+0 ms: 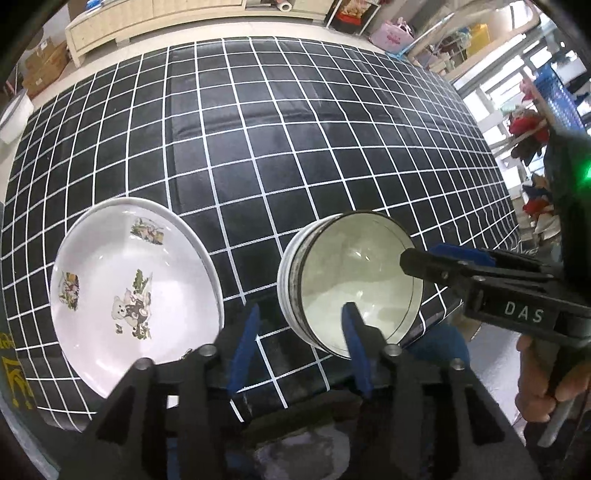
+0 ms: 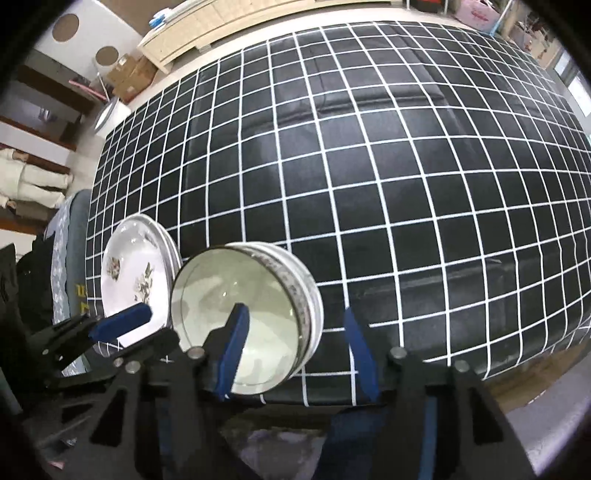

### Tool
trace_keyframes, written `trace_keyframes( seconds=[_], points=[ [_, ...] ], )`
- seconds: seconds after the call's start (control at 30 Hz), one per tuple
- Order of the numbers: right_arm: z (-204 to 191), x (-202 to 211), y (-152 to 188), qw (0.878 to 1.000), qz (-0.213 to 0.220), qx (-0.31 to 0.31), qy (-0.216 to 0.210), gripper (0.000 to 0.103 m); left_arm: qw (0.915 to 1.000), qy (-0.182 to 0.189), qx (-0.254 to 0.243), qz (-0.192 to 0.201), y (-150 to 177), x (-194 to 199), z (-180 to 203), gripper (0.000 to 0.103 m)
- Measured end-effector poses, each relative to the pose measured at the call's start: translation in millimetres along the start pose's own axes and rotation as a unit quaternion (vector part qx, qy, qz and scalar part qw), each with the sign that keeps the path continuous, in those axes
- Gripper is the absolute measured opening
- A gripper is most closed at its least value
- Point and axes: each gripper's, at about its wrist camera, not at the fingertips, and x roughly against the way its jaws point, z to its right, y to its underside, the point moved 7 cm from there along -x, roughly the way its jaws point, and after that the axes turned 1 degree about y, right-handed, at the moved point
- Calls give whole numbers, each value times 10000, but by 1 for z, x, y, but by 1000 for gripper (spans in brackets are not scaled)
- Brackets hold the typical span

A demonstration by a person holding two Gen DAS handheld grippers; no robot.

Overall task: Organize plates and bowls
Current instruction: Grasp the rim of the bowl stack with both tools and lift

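A stack of white plates [image 1: 136,280] with bear pictures lies near the table's front left; it also shows in the right wrist view [image 2: 129,277]. Right of it stands a stack of white bowls [image 1: 354,280] with a dark patterned band, also in the right wrist view [image 2: 243,317]. My left gripper [image 1: 299,339] is open and empty, low over the cloth between plates and bowls. My right gripper [image 2: 295,347] is open, its jaws astride the bowls' near right rim, not closed on it. It shows in the left wrist view [image 1: 443,262] over the bowls' right rim.
The table [image 1: 295,129] carries a black cloth with a white grid; its front edge lies just below the dishes. A cream cabinet [image 1: 155,22] stands beyond the far edge. Shelves and clutter [image 1: 532,122] are at the right. Cardboard boxes [image 2: 129,77] sit at the far left.
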Motion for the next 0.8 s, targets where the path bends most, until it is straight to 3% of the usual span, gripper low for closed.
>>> trace_keyframes(
  seconds=[0.13, 0.47, 0.63, 0.8],
  points=[
    [4, -11, 4, 9999, -39, -119, -76, 62, 9998, 203, 16, -35, 3, -14, -2, 57],
    [17, -63, -4, 9960, -416, -631, -475, 62, 9982, 407, 174, -404, 9, -58, -5, 58],
    [24, -74, -10, 9951, -394, -718, -548, 62, 9982, 334, 49, -494, 12, -74, 3, 58],
    [24, -74, -13, 9952, -361, -655, -632, 60, 9968, 571, 75, -563, 11, -81, 18, 57]
  ],
)
